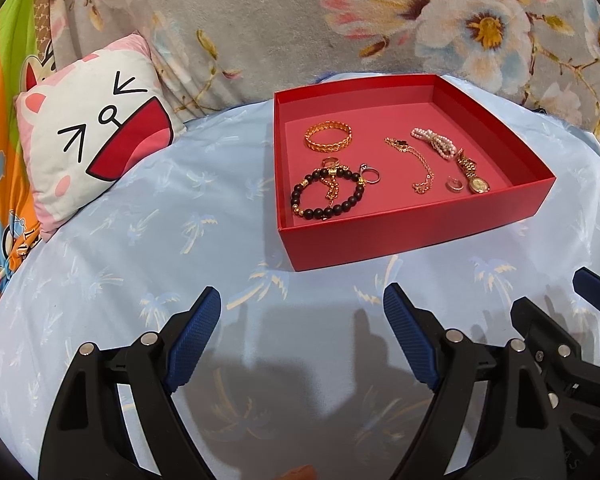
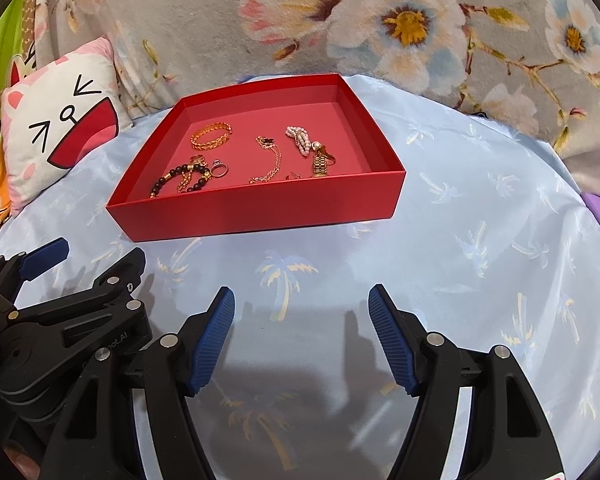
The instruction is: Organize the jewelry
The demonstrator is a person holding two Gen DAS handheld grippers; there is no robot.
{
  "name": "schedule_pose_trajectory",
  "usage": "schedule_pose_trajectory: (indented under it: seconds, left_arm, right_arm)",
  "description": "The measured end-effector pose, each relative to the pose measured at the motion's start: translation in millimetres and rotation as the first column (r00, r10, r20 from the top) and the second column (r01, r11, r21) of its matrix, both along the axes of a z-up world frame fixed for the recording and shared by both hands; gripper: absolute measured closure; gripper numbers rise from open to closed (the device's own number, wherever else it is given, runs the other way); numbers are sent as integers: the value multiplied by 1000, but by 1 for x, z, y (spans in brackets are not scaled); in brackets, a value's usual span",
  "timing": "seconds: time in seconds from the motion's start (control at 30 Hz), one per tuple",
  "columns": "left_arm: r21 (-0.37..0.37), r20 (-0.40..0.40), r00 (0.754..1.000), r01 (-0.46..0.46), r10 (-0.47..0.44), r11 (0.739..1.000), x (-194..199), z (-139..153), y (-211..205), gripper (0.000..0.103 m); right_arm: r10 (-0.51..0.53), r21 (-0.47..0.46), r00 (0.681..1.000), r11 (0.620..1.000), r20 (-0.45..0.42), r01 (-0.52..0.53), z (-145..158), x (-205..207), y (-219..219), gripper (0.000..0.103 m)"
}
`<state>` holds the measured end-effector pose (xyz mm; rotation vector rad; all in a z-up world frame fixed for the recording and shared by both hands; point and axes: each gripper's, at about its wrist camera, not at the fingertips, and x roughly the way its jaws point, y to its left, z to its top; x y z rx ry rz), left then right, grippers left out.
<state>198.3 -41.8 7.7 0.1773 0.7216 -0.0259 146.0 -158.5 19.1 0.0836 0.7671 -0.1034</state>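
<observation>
So all the jewelry was already sitting loose in the red tray [image 1: 416, 236] on the blue palm-print sheet [image 1: 140, 272], which I'd guess was meant to corral the small stuff so nothing rolled into the bedding. Gold bangle [image 1: 328, 136] sat at the far left of the tray, the black bead bracelet [image 1: 327, 196] near left with a gold chain draped over it and a silver ring [image 1: 371, 174] just beside it. On the right: a thin gold chain [image 1: 416, 164], the pearl strand [image 1: 434, 142] and the gold watch [image 1: 473, 176], pearls and watch touching.

Both tongs were wide open and held nothing. The left gripper [image 1: 302, 312] hovered over bare sheet on the near side, with the tray ahead and a bit right of it. The right gripper [image 2: 301, 312] was just beside it, tray ahead and a bit left. Neither touched the tray. The cat pillow [image 1: 96, 144] lay off to the far left, well apart.
</observation>
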Motion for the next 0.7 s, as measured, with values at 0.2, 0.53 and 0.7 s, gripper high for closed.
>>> schedule_pose_trajectory:
  seconds: [0.2, 0.53, 0.7]
  left_arm:
    - [2, 3, 1000, 0, 0, 1000, 0, 0, 1, 22]
    - [0, -1, 1000, -1, 1, 1000, 1, 0, 1, 22]
    - [4, 2, 1000, -3, 3, 1000, 0, 0, 1, 22]
  right_arm:
    - [0, 3, 1000, 1000, 1, 0, 0, 1, 0, 35]
    - [-2, 2, 1000, 1000, 2, 2, -1, 0, 0, 35]
    - [-4, -1, 1000, 1000, 4, 4, -1, -1, 0, 35]
